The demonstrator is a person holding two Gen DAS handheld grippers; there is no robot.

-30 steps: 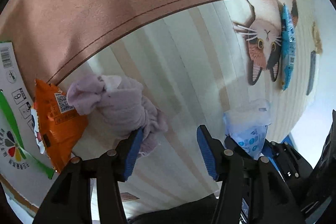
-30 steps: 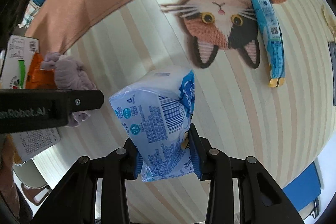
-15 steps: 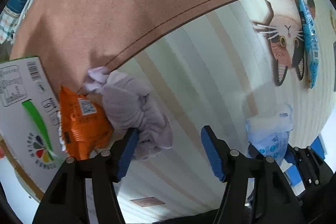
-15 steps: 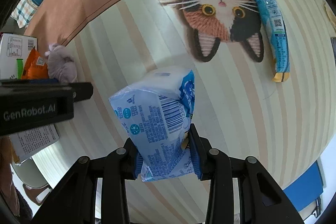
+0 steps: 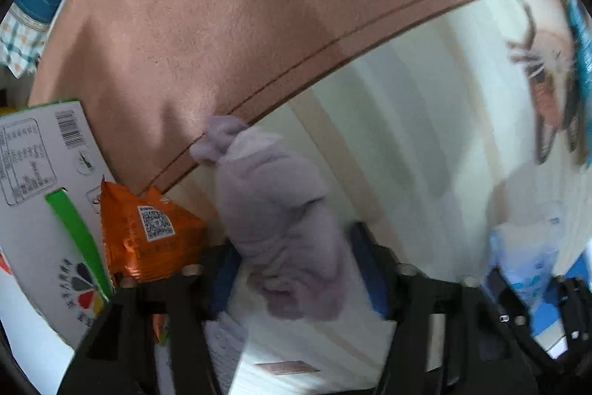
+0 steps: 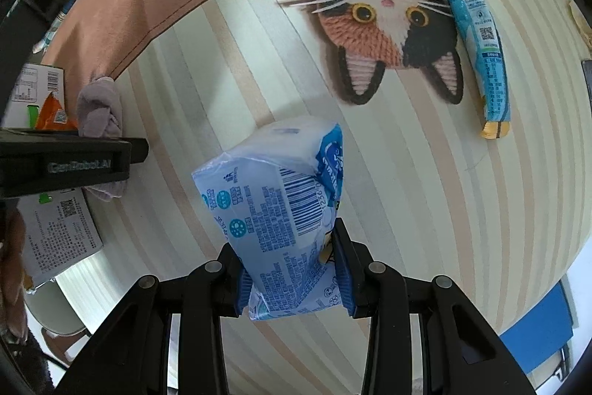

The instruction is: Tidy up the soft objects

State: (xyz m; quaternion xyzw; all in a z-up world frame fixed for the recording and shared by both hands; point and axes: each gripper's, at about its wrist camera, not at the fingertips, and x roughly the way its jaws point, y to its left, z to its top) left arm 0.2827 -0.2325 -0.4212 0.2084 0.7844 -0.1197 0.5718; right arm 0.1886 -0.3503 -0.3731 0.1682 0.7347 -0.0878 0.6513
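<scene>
The lilac plush cloth (image 5: 281,224), a bunched soft object, lies near the left edge of the striped mat (image 5: 407,143), just beside an orange snack packet (image 5: 148,232) and a white carton (image 5: 40,195). We see the left gripper (image 5: 292,269) with its blue pads wide apart on either side of the cloth; whether they already touch it we cannot tell, since the view is blurred. The right gripper (image 6: 292,276) is clamped on a blue-and-white tissue pack (image 6: 273,206), held above the middle of the mat. We judge the task to be at an early or middle stage: one soft item is lifted but not placed, a second is about to be grasped, and a long blue sachet (image 6: 470,24) lies across the cat-face rug (image 6: 388,24) near the far edge. Legible writing is scarce: "GenRobot.AI" on the left gripper's body in the right wrist view, barcodes on pack and carton, and QR codes on the orange packet and sachet; the remaining print is too small for us to read.
</scene>
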